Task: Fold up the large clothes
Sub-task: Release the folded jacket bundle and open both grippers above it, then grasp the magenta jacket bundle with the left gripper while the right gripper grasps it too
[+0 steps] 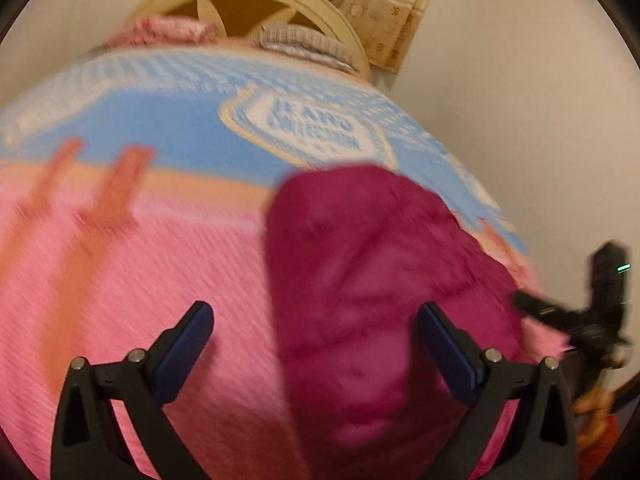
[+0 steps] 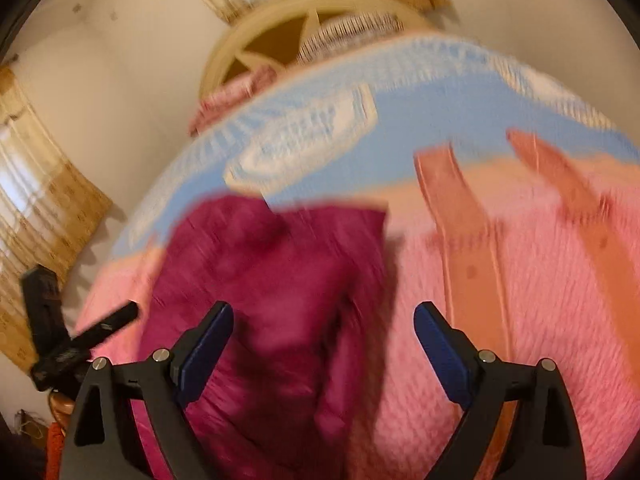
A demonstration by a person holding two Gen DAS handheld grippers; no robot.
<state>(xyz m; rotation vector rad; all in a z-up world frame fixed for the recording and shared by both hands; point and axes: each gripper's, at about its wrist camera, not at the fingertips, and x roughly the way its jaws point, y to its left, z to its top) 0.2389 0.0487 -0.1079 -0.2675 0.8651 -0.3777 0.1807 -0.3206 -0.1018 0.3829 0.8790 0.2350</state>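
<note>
Jaws on both of your tools stand wide apart and grip nothing: the left gripper [image 1: 314, 340] and the right gripper [image 2: 324, 340] each hover above the cloth with empty space between the pads. No earlier state can be read from these views, and both are blurred.

Bed [image 1: 120, 264]: the pink and blue cover fills most of each view and carries the work.

Magenta garment [image 1: 360, 272]: it lies on the cover as a narrow, roughly rectangular stack with a straight left edge. In the left wrist view it runs from 12 o'clock to 6 o'clock between the fingers, reaching toward 3 o'clock; in the right wrist view it lies from 10 o'clock down to 6 o'clock.

Judgement: the garment looks folded lengthwise at least once and released. You probably have a crosswise fold left, or only smoothing; layer count cannot be confirmed.
</note>
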